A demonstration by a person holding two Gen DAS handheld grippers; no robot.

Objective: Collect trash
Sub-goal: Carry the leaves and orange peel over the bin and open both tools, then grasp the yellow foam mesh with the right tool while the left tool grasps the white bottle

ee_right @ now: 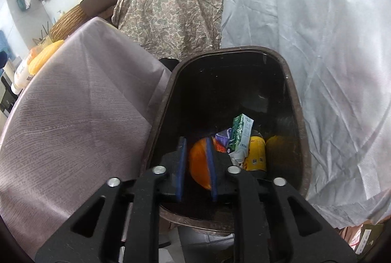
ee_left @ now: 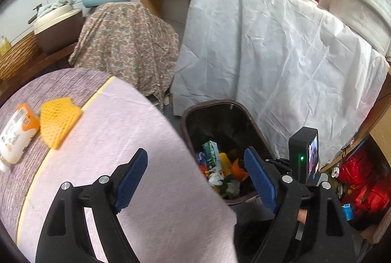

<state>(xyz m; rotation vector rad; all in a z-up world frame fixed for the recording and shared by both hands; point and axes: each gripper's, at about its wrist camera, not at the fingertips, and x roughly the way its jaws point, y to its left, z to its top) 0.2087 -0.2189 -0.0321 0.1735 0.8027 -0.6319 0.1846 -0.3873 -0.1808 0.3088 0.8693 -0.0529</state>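
A dark brown trash bin (ee_left: 220, 104) stands on the floor beside the table, also in the right wrist view (ee_right: 288, 62). It holds a green carton (ee_right: 240, 131), a yellow can (ee_right: 256, 153) and other scraps. My right gripper (ee_right: 196, 148) is over the bin's near side, jaws narrowly apart, with an orange piece (ee_right: 196, 163) between the pads; whether they grip it is unclear. My left gripper (ee_left: 195, 163) is open and empty above the table edge. An orange-and-white bottle (ee_left: 17, 131) and a yellow sponge cloth (ee_left: 57, 120) lie on the table at the left.
The round table (ee_left: 136, 141) carries a pale pink cloth. A white sheet (ee_left: 281, 55) hangs right of the bin. A paisley-draped object (ee_left: 127, 43) stands behind. Red bags (ee_left: 359, 180) sit on a low shelf at right.
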